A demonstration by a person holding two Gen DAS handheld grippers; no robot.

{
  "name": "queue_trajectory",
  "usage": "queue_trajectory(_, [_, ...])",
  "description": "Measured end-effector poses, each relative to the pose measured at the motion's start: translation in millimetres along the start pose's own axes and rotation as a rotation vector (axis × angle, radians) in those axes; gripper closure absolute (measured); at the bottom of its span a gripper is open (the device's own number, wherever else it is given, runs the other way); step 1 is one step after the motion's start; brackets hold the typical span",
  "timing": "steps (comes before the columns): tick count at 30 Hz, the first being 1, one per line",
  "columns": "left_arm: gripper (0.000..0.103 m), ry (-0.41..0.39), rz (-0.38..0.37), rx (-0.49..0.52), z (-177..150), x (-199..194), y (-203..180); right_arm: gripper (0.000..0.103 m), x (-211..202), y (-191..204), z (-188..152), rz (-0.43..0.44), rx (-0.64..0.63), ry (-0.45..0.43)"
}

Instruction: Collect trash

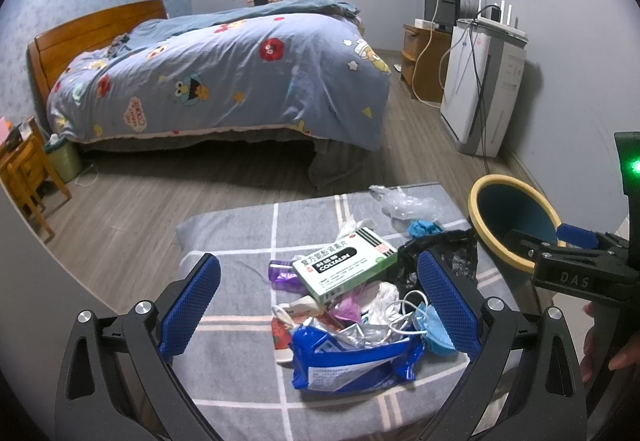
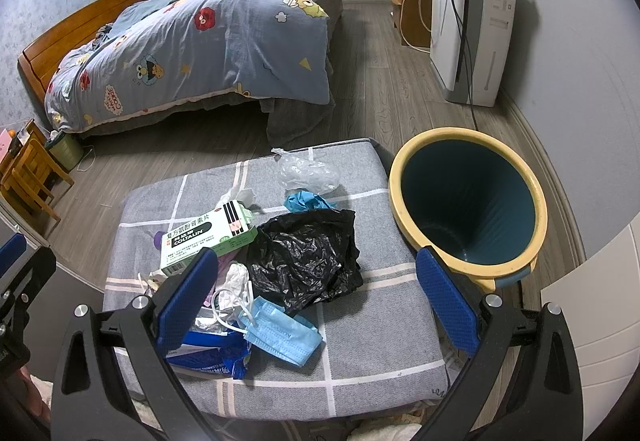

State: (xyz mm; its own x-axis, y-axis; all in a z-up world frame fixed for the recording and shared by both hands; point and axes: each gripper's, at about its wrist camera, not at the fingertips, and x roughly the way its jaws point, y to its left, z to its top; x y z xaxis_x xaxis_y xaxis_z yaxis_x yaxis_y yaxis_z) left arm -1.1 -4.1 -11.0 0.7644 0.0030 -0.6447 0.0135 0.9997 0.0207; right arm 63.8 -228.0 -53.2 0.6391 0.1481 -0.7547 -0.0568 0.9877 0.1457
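Note:
A pile of trash lies on a grey checked cushion [image 1: 240,241] [image 2: 380,321]: a green-white medicine box [image 1: 344,265] [image 2: 208,241], a black plastic bag [image 2: 308,257] [image 1: 440,249], a blue face mask [image 2: 280,333] [image 1: 436,329], a blue wrapper [image 1: 352,361] [image 2: 212,353], a clear bag [image 2: 308,171] [image 1: 404,203]. A yellow-rimmed teal bin [image 2: 468,201] [image 1: 516,217] stands right of the cushion. My left gripper [image 1: 320,309] is open above the pile. My right gripper [image 2: 316,301] is open over the mask and black bag; it also shows in the left wrist view [image 1: 548,245].
A bed with a blue cartoon duvet [image 1: 224,73] [image 2: 208,41] stands behind. A white air purifier [image 1: 480,93] [image 2: 468,33] with cables is by the right wall. A wooden stool [image 1: 24,177] and a small green bin [image 1: 64,157] are at the left.

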Motion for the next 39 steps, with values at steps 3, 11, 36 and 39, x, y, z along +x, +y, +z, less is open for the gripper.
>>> queue_trajectory(3, [0.005, 0.001, 0.000, -0.001, 0.0, 0.1, 0.0, 0.006, -0.2, -0.1, -0.5, 0.001, 0.000, 0.000])
queue_trajectory(11, [0.005, 0.001, -0.001, 0.001, -0.7, 0.5, -0.4, 0.006, 0.1, -0.5, -0.1, 0.001, 0.001, 0.001])
queue_trajectory(36, [0.005, -0.007, -0.054, -0.033, -20.9, 2.8, 8.1, 0.006, 0.0, -1.2, -0.1, 0.004, 0.005, 0.005])
queue_trajectory(39, [0.005, -0.002, -0.065, -0.076, -16.9, 3.6, 14.6, 0.006, 0.0, -1.4, -0.5, 0.006, 0.011, 0.009])
